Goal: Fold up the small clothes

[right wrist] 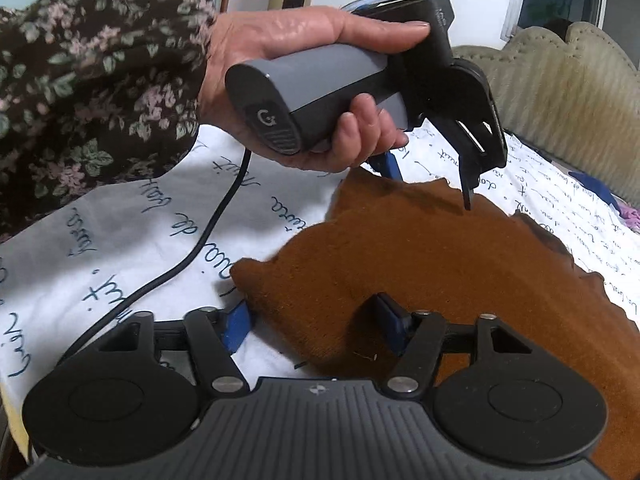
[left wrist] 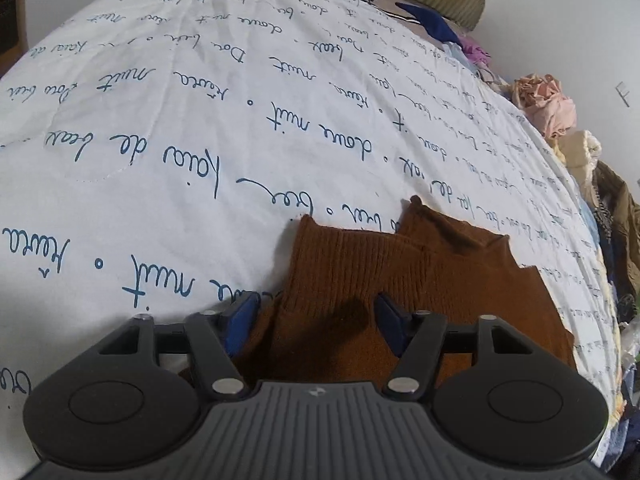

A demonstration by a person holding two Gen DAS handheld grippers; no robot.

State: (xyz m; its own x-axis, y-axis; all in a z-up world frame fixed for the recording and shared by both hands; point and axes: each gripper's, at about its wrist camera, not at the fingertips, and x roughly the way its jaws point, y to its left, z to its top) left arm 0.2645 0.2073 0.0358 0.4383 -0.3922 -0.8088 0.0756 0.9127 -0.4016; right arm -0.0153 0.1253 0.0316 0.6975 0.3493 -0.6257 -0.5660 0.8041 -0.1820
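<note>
I see both grippers low over the brown knitted sweater point(left wrist: 420, 280) on the printed bedspread point(left wrist: 160, 120). My left gripper point(left wrist: 316, 312) has its fingers apart around a fold, not pressing; my right gripper point(right wrist: 312, 312) stands wide across the sweater's edge.

Even, soft indoor light, moderately bright, no glare. Short soft shadows fall on the brown knit point(left wrist: 420, 280) between the fingers of the left claw point(left wrist: 316, 316) and just ahead of the right claw point(right wrist: 312, 320). Strong fisheye bending at the edges; the bedspread point(left wrist: 200, 120) curves. Far script print goes soft, slight compression blur.
</note>
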